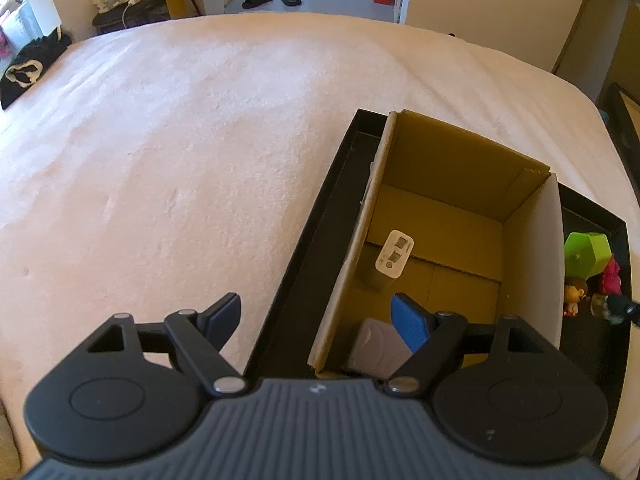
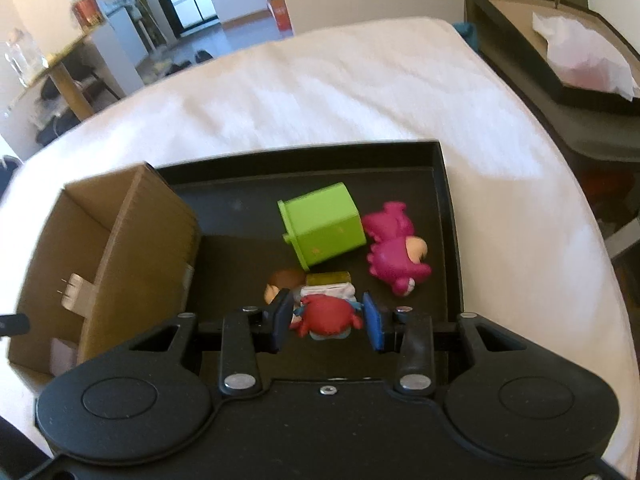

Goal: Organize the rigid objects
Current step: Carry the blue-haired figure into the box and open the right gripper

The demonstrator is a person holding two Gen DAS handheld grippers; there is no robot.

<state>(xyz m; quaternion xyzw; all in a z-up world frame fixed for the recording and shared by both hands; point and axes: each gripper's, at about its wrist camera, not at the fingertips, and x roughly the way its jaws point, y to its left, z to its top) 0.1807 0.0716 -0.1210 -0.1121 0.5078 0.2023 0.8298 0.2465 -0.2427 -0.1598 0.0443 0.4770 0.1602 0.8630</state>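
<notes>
**Red toy pinched over the tray, box to its left**

A bed [image 1: 200, 140] with a pale blanket carries a black tray [image 2: 440, 208], and a cardboard box [image 1: 532, 248] stands open-topped in the tray's left part.

Nearest in the right wrist view, the right tool [image 2: 326, 320] has its blue pads narrowed on a red toy [image 2: 328, 314]. The left pad touches it; the right pad looks just at its edge, so I judge it pinched, though contact on that side is hard to confirm. The toy sits squarely between the fingers, just above the other figures.

The relation that matters: the box lies to the left of the held toy, its near wall just beside the tray's toy area, its long axis running away from the tool. The right tool is the nearer one to the toys; the left tool [image 1: 320, 320] hangs spread and empty astride the box's left wall.

Count, near to far. In the tray's open part: one red toy, one brown-haired figure [image 2: 280, 280] partly hidden, one small yellow-and-white item [image 2: 328, 282] I cannot identify, one green block [image 2: 324, 224], one pink figure [image 2: 396, 252]. In the box: one grey flat item [image 1: 376, 344], one white charger [image 1: 394, 254].
</notes>
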